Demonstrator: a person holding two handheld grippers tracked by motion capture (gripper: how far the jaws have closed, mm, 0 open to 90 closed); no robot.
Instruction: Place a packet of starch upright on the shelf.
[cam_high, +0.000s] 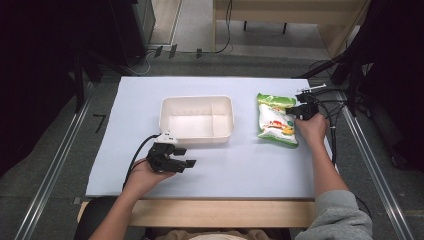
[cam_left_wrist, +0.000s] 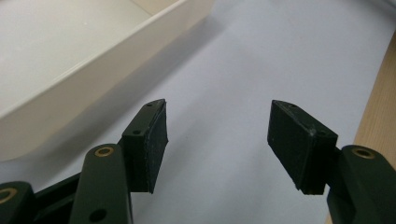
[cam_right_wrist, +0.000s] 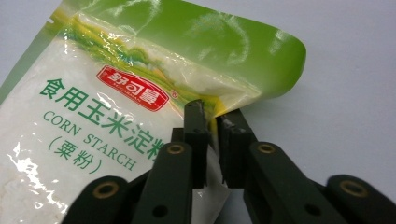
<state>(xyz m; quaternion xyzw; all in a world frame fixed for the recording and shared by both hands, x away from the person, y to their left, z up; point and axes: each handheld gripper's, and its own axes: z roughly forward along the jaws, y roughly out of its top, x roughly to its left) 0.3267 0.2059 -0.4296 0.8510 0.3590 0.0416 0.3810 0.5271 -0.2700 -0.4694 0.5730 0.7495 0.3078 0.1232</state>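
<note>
Right gripper view: right gripper pinches corn starch bag edge.

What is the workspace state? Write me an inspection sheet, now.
Surface: pale table top, wooden front edge.
Job's things: corn starch bag lying flat right of the white bin; bin looks empty.
Clutter: nothing seen.
Grippers: right tool shut on the bag's edge; left tool open, nothing between its jaws, near the bin's front.
Cables: black cable trails from the left tool; more run behind the right hand.
Surroundings: metal rails, grey floor, wooden furniture beyond.
</note>
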